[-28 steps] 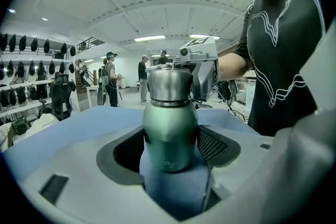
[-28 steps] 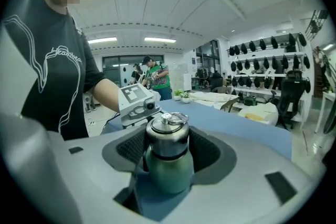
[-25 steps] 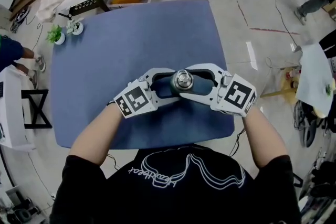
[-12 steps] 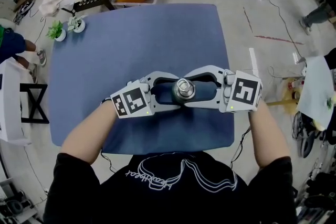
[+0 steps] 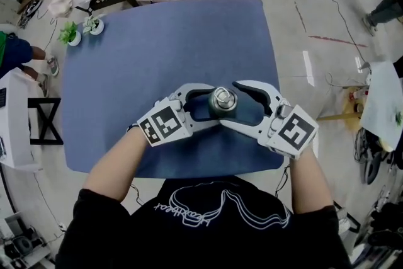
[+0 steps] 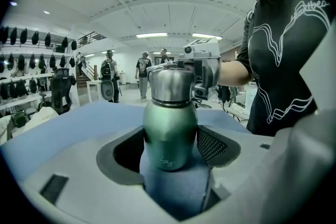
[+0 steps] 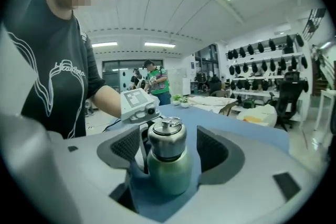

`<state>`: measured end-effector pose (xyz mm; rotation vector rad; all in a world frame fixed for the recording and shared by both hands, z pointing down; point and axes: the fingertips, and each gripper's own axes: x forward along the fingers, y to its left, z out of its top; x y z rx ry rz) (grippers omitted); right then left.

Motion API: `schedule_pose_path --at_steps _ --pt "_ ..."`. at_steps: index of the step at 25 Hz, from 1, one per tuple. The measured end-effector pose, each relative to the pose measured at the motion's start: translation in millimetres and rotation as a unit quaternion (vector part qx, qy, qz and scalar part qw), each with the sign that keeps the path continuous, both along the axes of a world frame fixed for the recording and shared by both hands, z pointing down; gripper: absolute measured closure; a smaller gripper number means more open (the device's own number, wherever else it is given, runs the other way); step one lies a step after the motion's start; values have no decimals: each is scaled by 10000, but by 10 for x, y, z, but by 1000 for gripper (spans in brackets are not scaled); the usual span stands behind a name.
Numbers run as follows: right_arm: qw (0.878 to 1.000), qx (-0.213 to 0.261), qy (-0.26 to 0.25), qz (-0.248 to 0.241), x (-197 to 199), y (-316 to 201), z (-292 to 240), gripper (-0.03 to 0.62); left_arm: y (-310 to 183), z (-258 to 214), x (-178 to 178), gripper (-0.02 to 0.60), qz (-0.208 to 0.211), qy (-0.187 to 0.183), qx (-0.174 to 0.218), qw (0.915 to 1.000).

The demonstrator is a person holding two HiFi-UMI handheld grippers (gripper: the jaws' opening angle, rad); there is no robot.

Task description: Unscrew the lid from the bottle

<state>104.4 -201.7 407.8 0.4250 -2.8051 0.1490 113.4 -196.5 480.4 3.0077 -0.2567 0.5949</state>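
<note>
**Right gripper off the lid, ready to re-grip**

The bottle [image 6: 170, 120] stands upright near the desk's [image 5: 157, 41] 6 o'clock edge. My left gripper [image 6: 170, 147] reaches in from 8 o'clock, clamped on the green body. My right gripper [image 7: 169, 152] comes from 4 o'clock. Its jaws have just been opening and flank the lid [image 7: 167, 139] without touching it. Closing there looks next.
</note>
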Motion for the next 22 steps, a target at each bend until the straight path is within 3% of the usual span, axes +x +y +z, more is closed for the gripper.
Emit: schedule_pose_path --at_steps 4,12,16,22 --pt "9963 -87 -224 823 14 -51 17 269 -18 9 -21 264 -507 21 -27 9987" --pt "9887 -86 40 1493 -16 -43 -5 283 -16 20 -24 264 -1469 -119 -79 9890" --pt "9832 -185 257 1796 -45 -69 66 309 -11 18 -33 264 -1738 -127 -118 9846" --pt "9817 -212 176 1885 -30 -60 77 342 -20 24 -2 264 -1887 -147 -108 9819"
